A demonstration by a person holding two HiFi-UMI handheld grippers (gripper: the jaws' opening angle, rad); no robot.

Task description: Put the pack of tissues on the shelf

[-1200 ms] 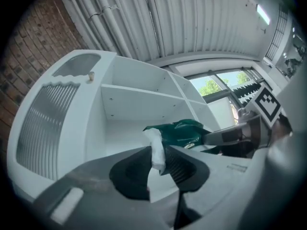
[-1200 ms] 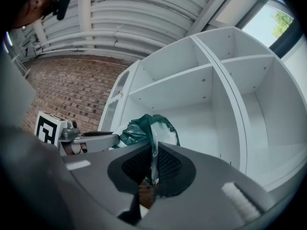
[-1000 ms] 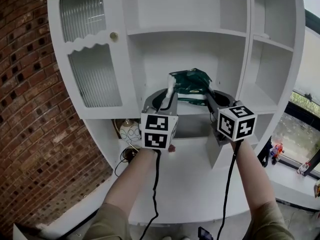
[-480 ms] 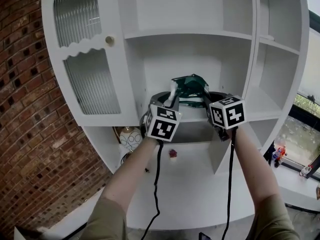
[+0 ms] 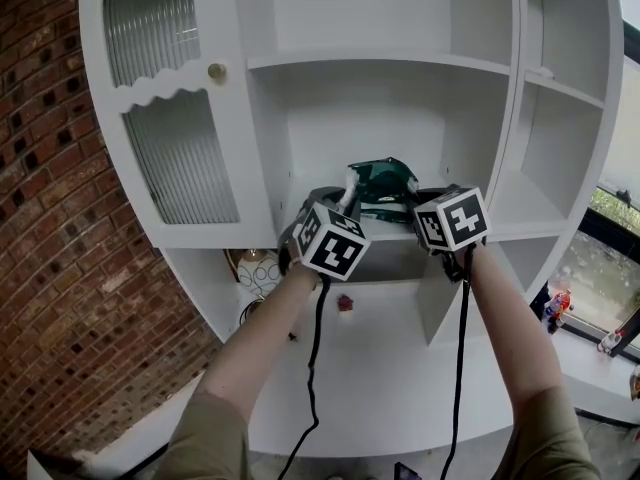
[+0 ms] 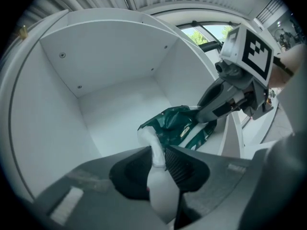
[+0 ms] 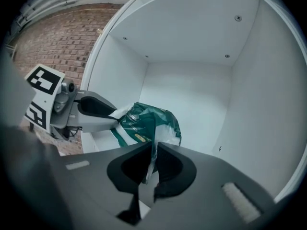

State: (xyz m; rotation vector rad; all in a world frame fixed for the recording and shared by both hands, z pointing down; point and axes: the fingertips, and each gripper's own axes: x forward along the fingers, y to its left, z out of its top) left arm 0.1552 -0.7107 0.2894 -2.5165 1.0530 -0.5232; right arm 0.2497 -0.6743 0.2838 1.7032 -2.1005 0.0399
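Brick wall (image 5: 50,218) at nine o'clock; ribbed glass door (image 5: 180,163) with brass knob (image 5: 215,70) at ten; small red object (image 5: 345,304) toward six.

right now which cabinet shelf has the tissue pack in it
The centre bay's middle shelf, just under the top shelf: only it holds the green tissue pack.

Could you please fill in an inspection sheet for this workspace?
Surface: white shelf unit, middle compartment in use.
Job's things: green pack of tissues inside the middle compartment, held at both ends; contact with the board cannot be told.
Clutter: small red thing on the lower counter.
Grippers: left gripper shut on the pack's white end; right gripper shut on its wrapper edge.
Cables: black cable hanging from each gripper.
Surroundings: brick wall left, ribbed glass door, window right.
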